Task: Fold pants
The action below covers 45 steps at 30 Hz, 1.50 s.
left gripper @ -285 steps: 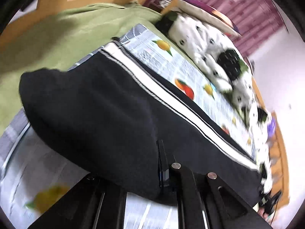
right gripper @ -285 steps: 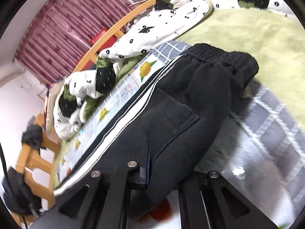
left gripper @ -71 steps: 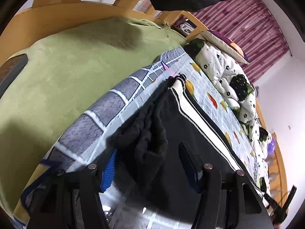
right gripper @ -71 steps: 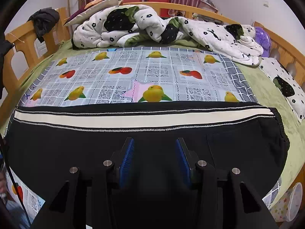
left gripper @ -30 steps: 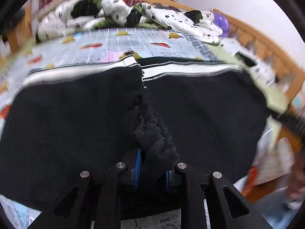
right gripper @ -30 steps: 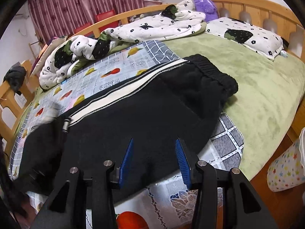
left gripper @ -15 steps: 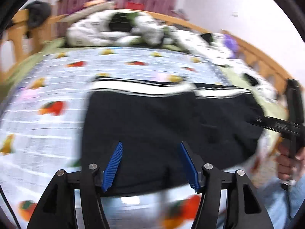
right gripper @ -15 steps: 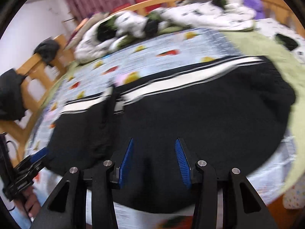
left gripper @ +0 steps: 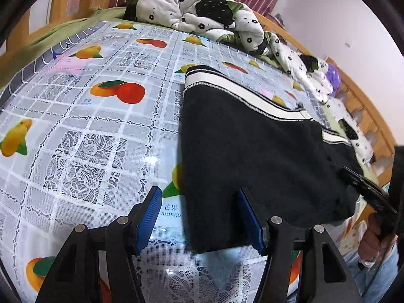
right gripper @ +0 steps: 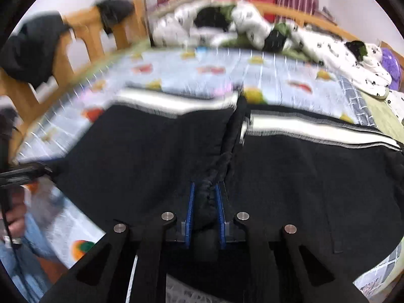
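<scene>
my left gripper (left gripper: 199,217) is spread, released, over the pants (left gripper: 252,151) near edge; my right gripper (right gripper: 204,212) grasps their bunched cuff.

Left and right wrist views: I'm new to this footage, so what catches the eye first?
The black pants with a white side stripe, folded over on the fruit-print tablecloth. The right gripper pinches a bunched ridge of them; the left gripper hangs open at their near edge. A rumpled flower-print quilt lies behind.
</scene>
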Motion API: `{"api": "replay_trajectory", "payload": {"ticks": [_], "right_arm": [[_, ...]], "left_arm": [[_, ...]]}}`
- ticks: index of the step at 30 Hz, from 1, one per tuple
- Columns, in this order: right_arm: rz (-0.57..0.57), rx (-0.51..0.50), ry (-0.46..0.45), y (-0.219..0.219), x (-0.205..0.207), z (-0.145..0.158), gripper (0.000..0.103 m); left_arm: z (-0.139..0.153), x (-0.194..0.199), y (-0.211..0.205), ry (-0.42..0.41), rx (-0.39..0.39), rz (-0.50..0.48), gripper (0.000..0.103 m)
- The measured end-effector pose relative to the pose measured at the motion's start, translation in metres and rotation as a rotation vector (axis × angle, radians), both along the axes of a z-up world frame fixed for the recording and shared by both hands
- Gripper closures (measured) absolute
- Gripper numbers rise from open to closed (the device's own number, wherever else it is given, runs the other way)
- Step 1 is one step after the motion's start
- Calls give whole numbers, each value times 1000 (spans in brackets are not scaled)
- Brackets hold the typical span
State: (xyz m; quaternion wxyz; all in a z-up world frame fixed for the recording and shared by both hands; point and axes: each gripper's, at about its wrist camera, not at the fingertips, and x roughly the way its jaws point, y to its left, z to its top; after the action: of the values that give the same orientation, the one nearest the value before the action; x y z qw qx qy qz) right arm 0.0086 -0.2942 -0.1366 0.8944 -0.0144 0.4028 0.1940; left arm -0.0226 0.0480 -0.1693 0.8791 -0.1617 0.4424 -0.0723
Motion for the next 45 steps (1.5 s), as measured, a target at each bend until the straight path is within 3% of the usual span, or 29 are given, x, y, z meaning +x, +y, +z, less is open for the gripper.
{"api": "replay_trajectory", "payload": {"ticks": [1, 3, 5, 7, 9, 11, 13, 15, 16, 18, 22, 24, 27, 30, 33, 34, 35, 37, 38, 41, 45], "right_arm": [[-6, 42, 3, -8, -2, 4, 96], [-59, 104, 46, -29, -10, -3, 96], [-53, 74, 120, -27, -7, -25, 96], [-27, 10, 96, -19, -9, -25, 94], [-16, 12, 58, -15, -10, -13, 87], [-22, 35, 30, -15, -7, -5, 64], [-43, 40, 35, -14, 5, -4, 61], [-51, 31, 62, -9, 18, -9, 71], [-46, 26, 81, -6, 21, -13, 99], [-45, -19, 82, -3, 20, -20, 97], [-52, 40, 76, -20, 4, -21, 98], [-68, -8, 115, -18, 5, -35, 99], [-63, -36, 103, -15, 4, -30, 99], [-78, -1, 115, -27, 1, -18, 89], [-135, -7, 59, -50, -6, 9, 83], [-161, -21, 36, -61, -9, 20, 74], [-189, -34, 16, -74, -11, 30, 57], [-266, -74, -24, -104, -15, 47, 42], [-311, -93, -56, -125, -18, 55, 39], [-435, -132, -74, -189, -17, 56, 27], [-588, -44, 10, -272, -6, 23, 27]], "left_arm": [[0, 0, 0, -4, 3, -5, 43], [0, 0, -1, -10, 20, -17, 42], [-1, 1, -2, -12, 26, -29, 41], [1, 1, -1, -16, 23, -27, 41], [1, 1, 0, -19, 20, -22, 41], [3, 2, 4, -30, 25, -12, 41], [5, 5, 10, -38, 10, 7, 41], [4, 8, 12, -29, -5, 9, 41], [3, 9, 11, -21, -2, 4, 41], [-1, 8, 11, -21, 8, -6, 41], [-10, 3, 4, -35, 34, -42, 39], [-14, 7, -1, -10, 43, -50, 38], [-9, 9, -7, 25, 64, -81, 39], [0, 7, -7, 24, 82, -68, 40], [10, 9, -11, 9, 123, -64, 40], [14, 11, -12, 7, 127, -62, 40], [18, 12, -12, 6, 125, -61, 40], [23, 17, -15, 6, 120, -60, 40], [26, 21, -16, 7, 118, -61, 40], [28, 32, -20, 4, 125, -61, 40], [24, 48, -16, -7, 73, -46, 40]]}}
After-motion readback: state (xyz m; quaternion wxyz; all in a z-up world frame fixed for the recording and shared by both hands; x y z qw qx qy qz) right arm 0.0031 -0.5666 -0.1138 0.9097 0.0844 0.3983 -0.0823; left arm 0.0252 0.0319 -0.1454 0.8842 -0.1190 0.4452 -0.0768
